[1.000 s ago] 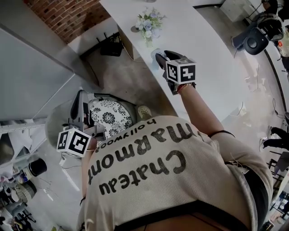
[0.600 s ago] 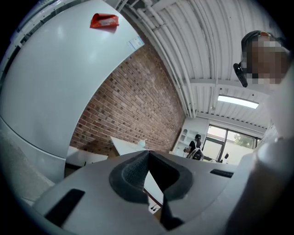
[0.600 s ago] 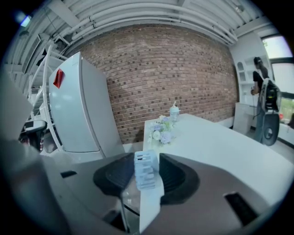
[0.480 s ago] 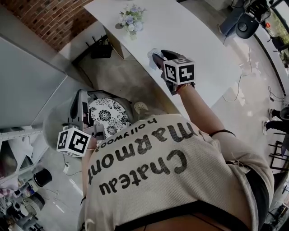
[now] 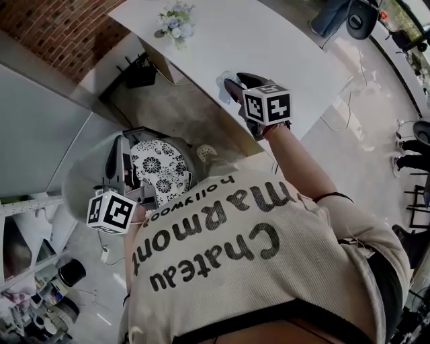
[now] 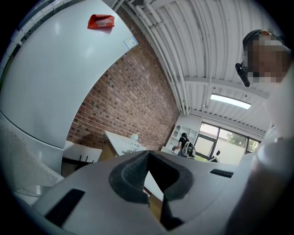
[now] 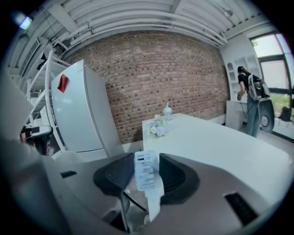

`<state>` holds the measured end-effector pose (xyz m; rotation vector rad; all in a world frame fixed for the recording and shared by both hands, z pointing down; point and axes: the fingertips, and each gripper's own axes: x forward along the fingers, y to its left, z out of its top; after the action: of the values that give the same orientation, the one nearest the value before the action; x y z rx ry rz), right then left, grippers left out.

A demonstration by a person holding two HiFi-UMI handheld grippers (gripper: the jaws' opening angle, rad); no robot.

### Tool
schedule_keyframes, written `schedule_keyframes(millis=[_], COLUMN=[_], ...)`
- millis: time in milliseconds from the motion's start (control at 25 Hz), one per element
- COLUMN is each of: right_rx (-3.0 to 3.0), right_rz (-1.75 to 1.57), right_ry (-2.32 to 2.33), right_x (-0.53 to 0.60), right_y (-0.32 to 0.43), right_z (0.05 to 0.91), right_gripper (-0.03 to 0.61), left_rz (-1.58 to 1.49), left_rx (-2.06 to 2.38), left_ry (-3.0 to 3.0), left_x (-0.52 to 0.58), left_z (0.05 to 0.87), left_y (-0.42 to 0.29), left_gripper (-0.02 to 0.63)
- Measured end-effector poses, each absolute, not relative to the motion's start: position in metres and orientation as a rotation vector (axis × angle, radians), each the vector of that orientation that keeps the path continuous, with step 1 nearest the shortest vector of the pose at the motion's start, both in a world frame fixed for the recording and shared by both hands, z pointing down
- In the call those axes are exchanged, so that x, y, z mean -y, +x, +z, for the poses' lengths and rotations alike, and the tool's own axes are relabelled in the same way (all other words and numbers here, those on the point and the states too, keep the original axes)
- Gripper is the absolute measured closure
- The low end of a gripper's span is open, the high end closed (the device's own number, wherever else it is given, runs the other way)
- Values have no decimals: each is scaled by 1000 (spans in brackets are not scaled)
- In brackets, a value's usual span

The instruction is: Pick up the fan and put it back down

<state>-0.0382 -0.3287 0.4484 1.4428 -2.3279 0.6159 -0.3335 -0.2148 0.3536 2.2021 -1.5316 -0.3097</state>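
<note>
A pale flower bunch [image 5: 173, 19] stands on the long white bench [image 5: 289, 40], upper left of the frame. At frame centre, the small white fan [image 7: 146, 172] in the right gripper [image 5: 232, 89] is at the bench's near edge.

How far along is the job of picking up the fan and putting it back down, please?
Done: the small white slatted plastic fan is picked up, clamped between the right gripper's fingers. In hand: it hangs in the air near the long white table's edge. Left: setting it down and letting go. The left gripper is shut and empty.
</note>
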Motion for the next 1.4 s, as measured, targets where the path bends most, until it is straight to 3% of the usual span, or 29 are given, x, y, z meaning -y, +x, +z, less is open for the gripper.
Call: schedule_keyframes(millis=[1400], right_rx=[2332], right_rz=[617], right_ry=[1370], right_x=[308], right_y=[114], right_z=[443], right_gripper=[408], left_rz=[-273], left_rx=[1540], left_ry=[2189], left_x=[199], left_z=[342], left_y=[-167], left_gripper=[614])
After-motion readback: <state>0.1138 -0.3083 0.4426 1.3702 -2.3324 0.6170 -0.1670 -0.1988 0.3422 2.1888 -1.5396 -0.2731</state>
